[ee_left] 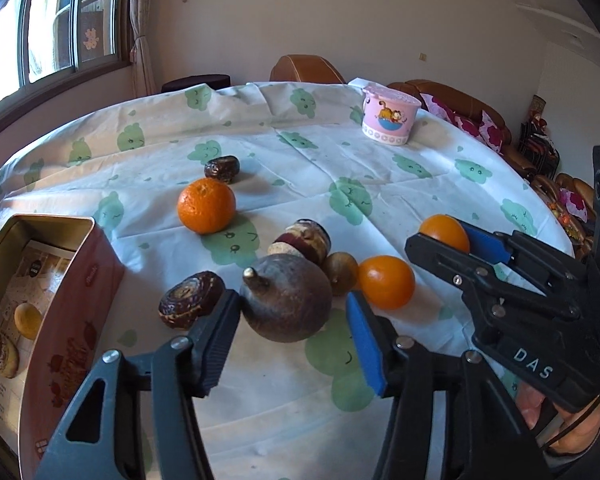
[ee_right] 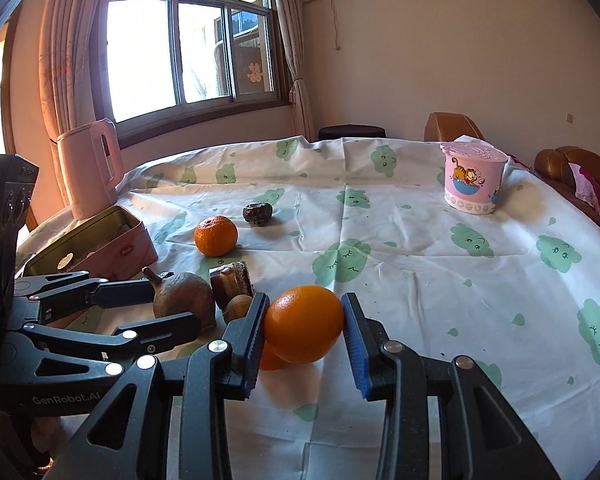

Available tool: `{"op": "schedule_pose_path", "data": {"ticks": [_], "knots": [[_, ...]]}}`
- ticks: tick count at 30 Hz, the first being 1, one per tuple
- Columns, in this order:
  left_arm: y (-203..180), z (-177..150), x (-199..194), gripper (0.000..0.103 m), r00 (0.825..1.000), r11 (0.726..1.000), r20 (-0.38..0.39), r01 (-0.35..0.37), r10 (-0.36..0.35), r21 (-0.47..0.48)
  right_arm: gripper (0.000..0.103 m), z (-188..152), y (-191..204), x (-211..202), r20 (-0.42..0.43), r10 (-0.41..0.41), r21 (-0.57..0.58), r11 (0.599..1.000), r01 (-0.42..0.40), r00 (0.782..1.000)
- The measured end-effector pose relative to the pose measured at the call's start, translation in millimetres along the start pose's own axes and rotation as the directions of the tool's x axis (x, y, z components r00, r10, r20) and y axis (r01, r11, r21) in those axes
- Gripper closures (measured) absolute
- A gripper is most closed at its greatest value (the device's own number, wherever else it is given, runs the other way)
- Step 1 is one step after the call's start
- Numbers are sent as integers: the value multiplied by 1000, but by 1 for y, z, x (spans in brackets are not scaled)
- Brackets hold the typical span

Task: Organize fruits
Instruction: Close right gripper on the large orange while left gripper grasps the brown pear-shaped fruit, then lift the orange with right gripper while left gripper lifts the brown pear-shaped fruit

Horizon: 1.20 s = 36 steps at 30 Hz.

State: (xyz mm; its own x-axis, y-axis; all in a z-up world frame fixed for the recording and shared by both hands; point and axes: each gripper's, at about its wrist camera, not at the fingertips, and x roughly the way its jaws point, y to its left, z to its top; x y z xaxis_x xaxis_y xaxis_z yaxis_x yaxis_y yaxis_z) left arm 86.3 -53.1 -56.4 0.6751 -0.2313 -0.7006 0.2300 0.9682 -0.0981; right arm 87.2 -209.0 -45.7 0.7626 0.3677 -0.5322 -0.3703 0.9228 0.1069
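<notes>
- Where the left gripper [ee_left: 293, 314] reaches over the table, its two fingers stand parted around a round brown fruit [ee_left: 286, 300] with a stubby stem; the left pad touches its side, and the blue pad at 3 o'clock sits just clear of it, so no pinch is on it.
- The right gripper [ee_right: 304, 322] is clamped on an orange [ee_right: 304, 330], a pad pressed to each side of it.
- At 2 o'clock from the brown fruit lies a second orange [ee_left: 386, 282], with a small tan fruit [ee_left: 340, 278] between the two, just beside both.
- At 12 o'clock, right behind the brown fruit, sits a dark red-and-cream piece [ee_left: 306, 242].
- At 9 o'clock a dark ridged piece [ee_left: 190, 300] rests against the outside of the left finger.
- Farther out at 11 o'clock a mandarin [ee_left: 206, 206] lies alone, and beyond it another small dark piece [ee_left: 222, 169].
- Well out at 9 o'clock stands an open pink tin [ee_left: 80, 280] with a few pieces inside.
- Everything lies on a white tablecloth [ee_left: 380, 168] printed with green clouds.
- At the far edge, at 1 o'clock, stands a lidded pink cartoon cup [ee_left: 388, 120]; a pink kettle [ee_right: 90, 168] stands behind the tin.
</notes>
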Motion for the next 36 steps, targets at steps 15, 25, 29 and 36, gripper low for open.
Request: {"op": "schedule_pose_path", "data": {"ticks": [15,25,29,36], "knots": [[12,-3,7,52,999,997,-30,39,-42,-67,64,-3,7,-4,27,10,-41,999,-8,1000],[5,-7,-6,52,999,999,44,-13,14,-42,64,-4,9,-10,57,22,-56,998,-18,998],[8,-7,-13,52,996,998,80,-24,29,-55,64,-6,12,-15,90,37,-78,997,-30,995],[11,-9,-22,52,989,996,137,-45,55,-77,64,-6,13,-18,111,43,-84,996,-33,993]]}}
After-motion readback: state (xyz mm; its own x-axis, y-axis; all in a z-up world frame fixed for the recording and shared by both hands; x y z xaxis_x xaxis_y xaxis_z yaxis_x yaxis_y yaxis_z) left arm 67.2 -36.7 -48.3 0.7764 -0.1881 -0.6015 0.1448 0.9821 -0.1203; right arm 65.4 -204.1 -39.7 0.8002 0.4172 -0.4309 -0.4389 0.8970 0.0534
